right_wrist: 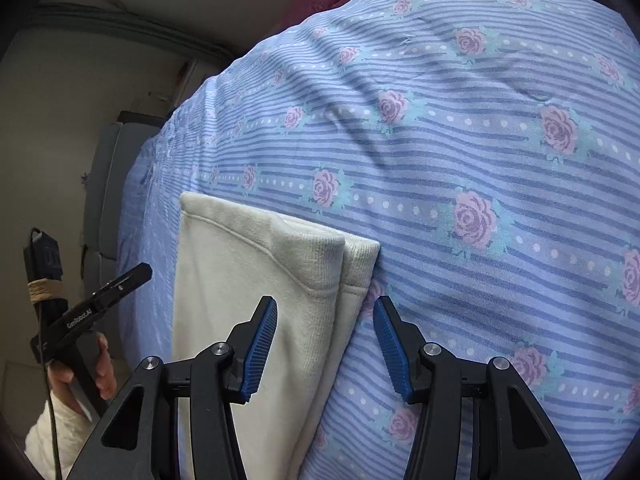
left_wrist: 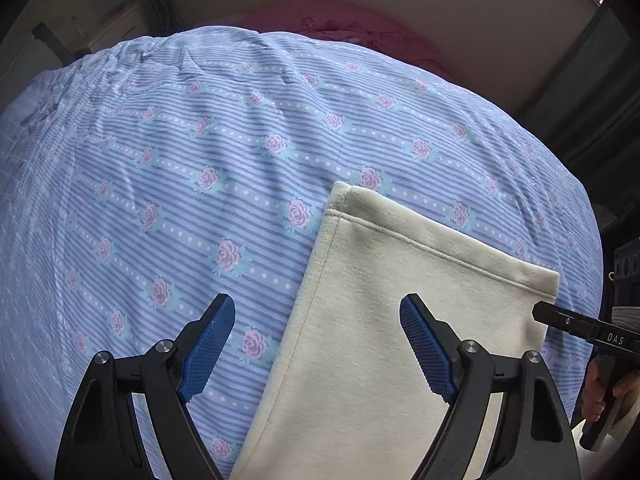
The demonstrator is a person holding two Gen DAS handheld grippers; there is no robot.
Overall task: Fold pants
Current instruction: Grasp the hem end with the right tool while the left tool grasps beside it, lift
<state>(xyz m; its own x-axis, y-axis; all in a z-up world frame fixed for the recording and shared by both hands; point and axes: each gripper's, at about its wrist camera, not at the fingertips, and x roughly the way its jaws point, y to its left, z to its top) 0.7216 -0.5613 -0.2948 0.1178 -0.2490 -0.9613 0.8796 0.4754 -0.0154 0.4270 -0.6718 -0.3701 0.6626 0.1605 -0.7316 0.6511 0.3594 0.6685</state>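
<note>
Cream pants [left_wrist: 384, 320] lie flat on the bed, one leg stacked on the other, hems pointing away from me. In the right wrist view the pants [right_wrist: 256, 280] show both hem ends, the top one slightly offset from the lower. My left gripper [left_wrist: 316, 324] is open and empty, hovering over the left edge of the leg. My right gripper [right_wrist: 325, 320] is open and empty, hovering over the right edge near the hems. The right gripper's body [left_wrist: 580, 328] shows at the right of the left wrist view, and the left gripper's body [right_wrist: 100, 300] at the left of the right wrist view.
The bed is covered by a blue striped sheet with pink roses [left_wrist: 240, 140], also in the right wrist view [right_wrist: 480, 160]. A pink cloth [left_wrist: 340, 24] lies at the far end. The bed's left edge [right_wrist: 132, 200] drops toward grey furniture.
</note>
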